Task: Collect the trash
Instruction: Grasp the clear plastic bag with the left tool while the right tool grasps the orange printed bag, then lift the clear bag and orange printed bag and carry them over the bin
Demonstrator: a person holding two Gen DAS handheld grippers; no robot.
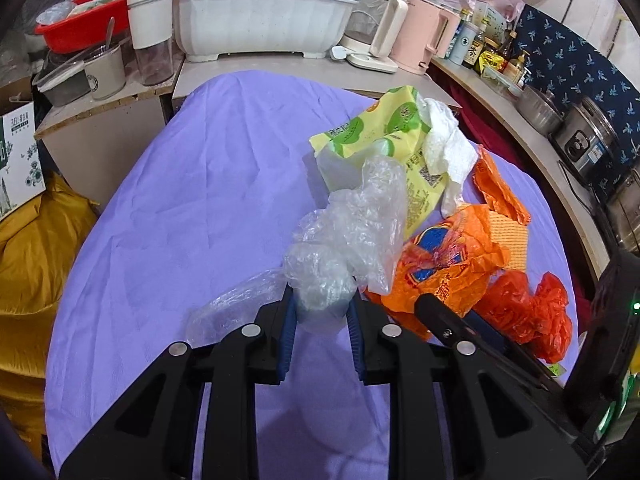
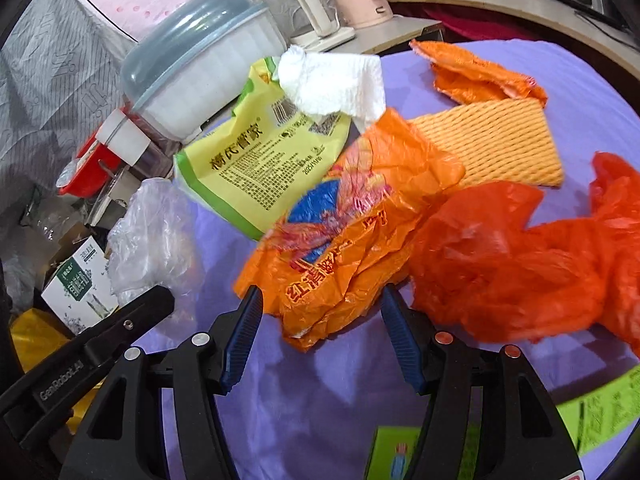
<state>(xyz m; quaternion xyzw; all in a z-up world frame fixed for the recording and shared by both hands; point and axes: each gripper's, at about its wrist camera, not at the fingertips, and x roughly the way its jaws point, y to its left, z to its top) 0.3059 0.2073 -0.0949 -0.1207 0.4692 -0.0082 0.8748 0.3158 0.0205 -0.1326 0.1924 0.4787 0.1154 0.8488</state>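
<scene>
Left tongs [image 1: 322, 312]: angled down toward the worktop, clenched on a crumpled clear plastic bag [image 1: 348, 232] whose bulk stands up just beyond the blue pads [image 1: 289, 320].
Right tongs [image 2: 322, 320]: angled down, spread apart, not pressing anything; the near edge of an orange printed bag [image 2: 352, 232] lies between the pads [image 2: 244, 332], with a gap on each side.
Trash pile: on the right half of the worktop. Far to near: a white paper towel [image 2: 332, 84] on a yellow-green wrapper [image 2: 260, 164], an orange foam net sleeve [image 2: 500, 144], the orange printed bag, and a red plastic bag [image 2: 520, 264] at the near right.
Second clear bag: a flat clear piece [image 1: 232, 308] lies just left of the left tongs.
Worktop [image 1: 180, 200]: covered in a creased lilac cloth, bare on its left half.
Room, far side: a white dish container with a grey-blue dome lid [image 1: 264, 8], a white kettle [image 1: 376, 32], a pink kettle [image 1: 424, 36], a red basin [image 1: 80, 28].
Room, right: a curved shelf [image 1: 520, 128] with bottles and steel pots, against dark blue patterned fabric.
Room, left: a yellow sack [image 1: 36, 248] and a printed box [image 1: 20, 160].
</scene>
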